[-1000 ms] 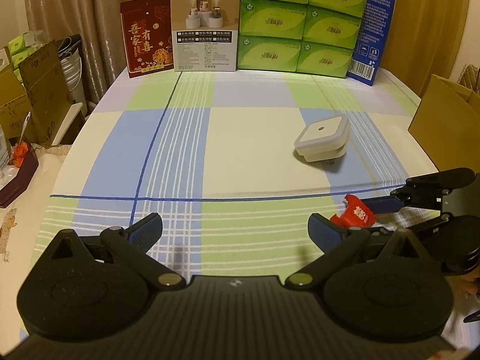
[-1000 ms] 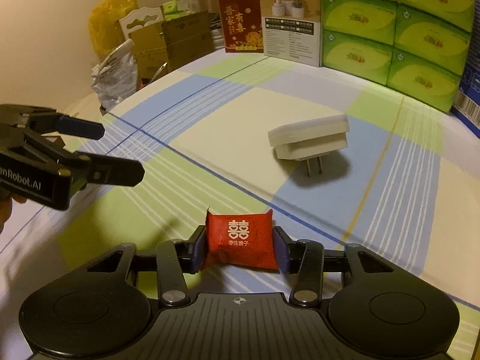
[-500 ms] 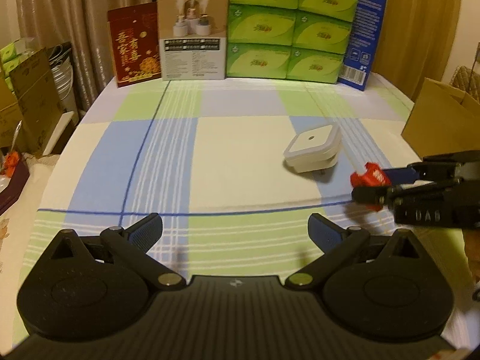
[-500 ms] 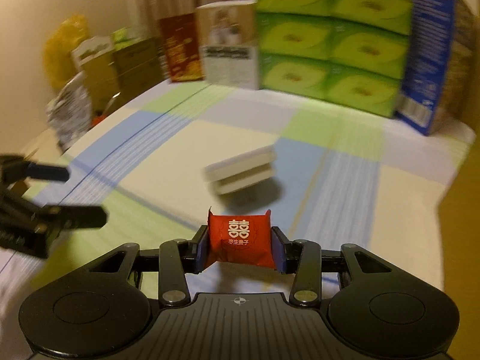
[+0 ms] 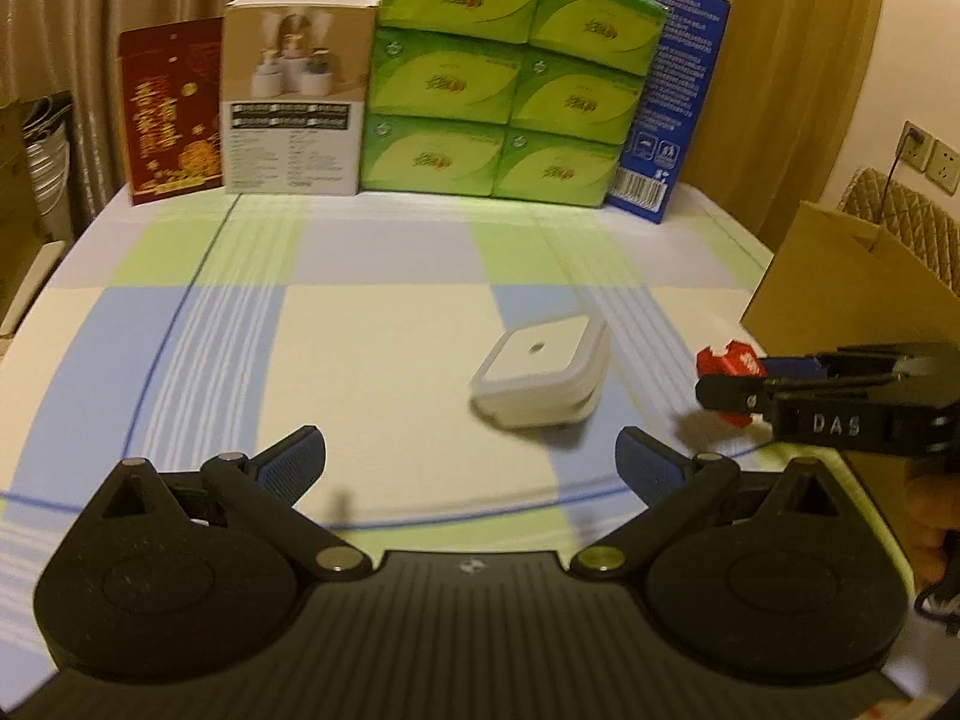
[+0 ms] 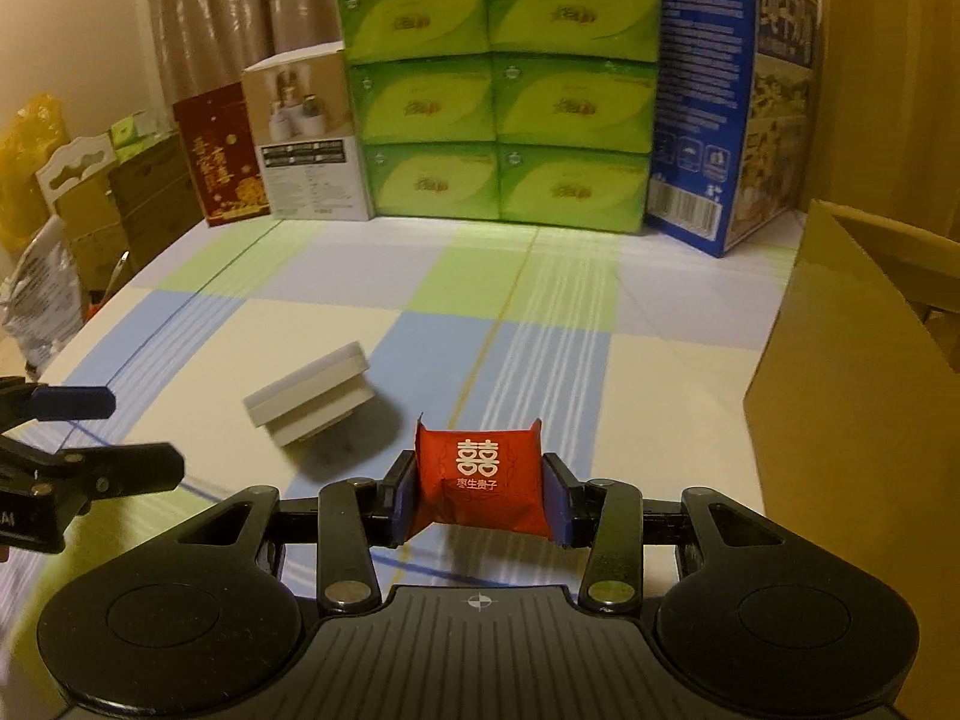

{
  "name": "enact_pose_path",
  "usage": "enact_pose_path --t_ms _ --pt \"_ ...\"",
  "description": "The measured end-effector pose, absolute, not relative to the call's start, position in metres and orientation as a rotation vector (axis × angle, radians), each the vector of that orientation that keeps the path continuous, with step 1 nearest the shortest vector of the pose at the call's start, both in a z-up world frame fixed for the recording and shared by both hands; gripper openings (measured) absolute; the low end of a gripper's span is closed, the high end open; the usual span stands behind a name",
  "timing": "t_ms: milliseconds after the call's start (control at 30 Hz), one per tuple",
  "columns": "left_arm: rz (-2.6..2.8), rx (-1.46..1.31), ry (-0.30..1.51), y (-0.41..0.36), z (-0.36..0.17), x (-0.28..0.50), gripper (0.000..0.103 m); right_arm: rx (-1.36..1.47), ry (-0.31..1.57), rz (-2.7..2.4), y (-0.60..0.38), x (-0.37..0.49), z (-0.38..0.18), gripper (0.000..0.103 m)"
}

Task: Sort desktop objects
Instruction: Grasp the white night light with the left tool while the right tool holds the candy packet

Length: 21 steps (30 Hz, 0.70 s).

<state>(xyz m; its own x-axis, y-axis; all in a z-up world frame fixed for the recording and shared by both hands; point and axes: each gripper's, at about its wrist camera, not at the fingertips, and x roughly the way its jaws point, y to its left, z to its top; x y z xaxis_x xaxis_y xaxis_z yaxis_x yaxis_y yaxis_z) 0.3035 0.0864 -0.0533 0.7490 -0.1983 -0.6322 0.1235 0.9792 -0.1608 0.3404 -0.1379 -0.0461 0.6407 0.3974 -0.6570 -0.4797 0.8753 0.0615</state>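
- Two grippers are in play, and your left gripper sits at the bottom of the left wrist view with its jaws spread wide and nothing between them, hovering low over the checked tablecloth.
- Just right of centre in that view, the white plug-in night light lies on the cloth, untouched and apart from both tools; it looks like the next item to sort.
- At the right edge of the same view, your right gripper is held off the cloth, near the brown cardboard box.
- In the right wrist view, lower centre, your right gripper is closed narrow on the red candy packet, one pad against each short end, with the packet clear of the table.
- The box wall fills the right side of that view, so you appear to be mid-carry toward it.
- Next, you likely need to lift the packet above the box rim, bring it over the opening, and only then spread the jaws; the inside of the box is not visible.
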Motion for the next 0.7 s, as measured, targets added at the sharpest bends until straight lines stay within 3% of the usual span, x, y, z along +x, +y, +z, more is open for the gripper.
enact_pose_path --t_ms 267,700 --pt "-0.228 -0.142 0.697 0.076 -0.060 0.333 0.098 -0.128 0.707 0.474 -0.145 0.347 -0.048 0.040" --pt "-0.292 -0.194 0.740 0.069 -0.086 0.370 0.083 -0.129 0.733 0.478 -0.144 0.349 -0.057 0.040"
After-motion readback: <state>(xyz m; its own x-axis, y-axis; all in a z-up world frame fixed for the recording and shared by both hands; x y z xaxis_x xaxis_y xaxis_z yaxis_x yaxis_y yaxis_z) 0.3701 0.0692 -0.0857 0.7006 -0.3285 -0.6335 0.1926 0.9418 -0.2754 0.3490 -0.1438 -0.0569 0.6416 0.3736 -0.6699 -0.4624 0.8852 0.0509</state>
